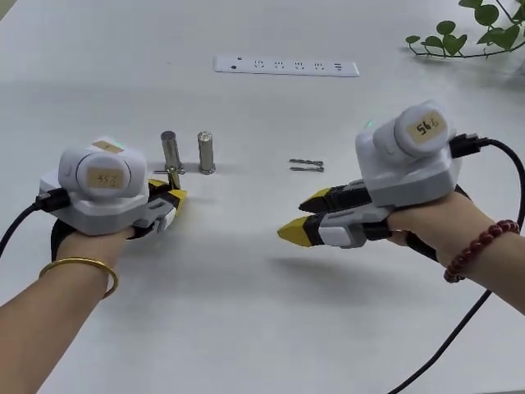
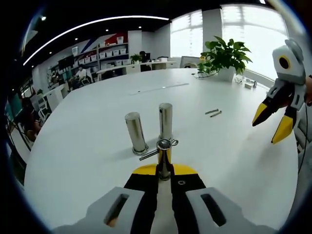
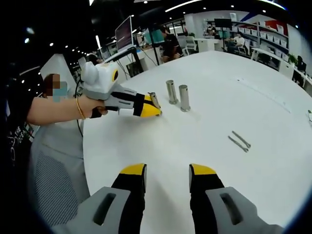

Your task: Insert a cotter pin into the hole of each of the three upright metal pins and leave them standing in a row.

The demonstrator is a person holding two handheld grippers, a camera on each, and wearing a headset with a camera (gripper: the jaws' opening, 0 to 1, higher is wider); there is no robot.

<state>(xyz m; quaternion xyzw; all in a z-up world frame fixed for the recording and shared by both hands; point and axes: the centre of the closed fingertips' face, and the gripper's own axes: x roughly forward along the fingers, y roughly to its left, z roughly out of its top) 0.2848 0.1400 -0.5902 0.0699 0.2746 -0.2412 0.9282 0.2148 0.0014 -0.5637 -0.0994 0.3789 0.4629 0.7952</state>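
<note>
My left gripper (image 1: 172,195) (image 2: 164,170) is shut on a short metal pin (image 2: 164,158) standing on the white table, and a cotter pin (image 2: 157,151) passes through its top hole. Just beyond it stand two more upright metal pins (image 1: 170,150) (image 1: 206,153), seen as a pair (image 2: 135,132) (image 2: 165,121) in the left gripper view. Two loose cotter pins (image 1: 307,166) (image 3: 240,141) lie flat at mid-table. My right gripper (image 1: 299,215) (image 3: 167,175) hovers open with nothing between its fingers, short of the loose cotter pins and right of the held pin.
A white power strip (image 1: 286,66) lies at the far side of the table (image 1: 246,312). A potted plant (image 1: 467,33) sits at the back right. Black cables trail from both grippers toward the near edge.
</note>
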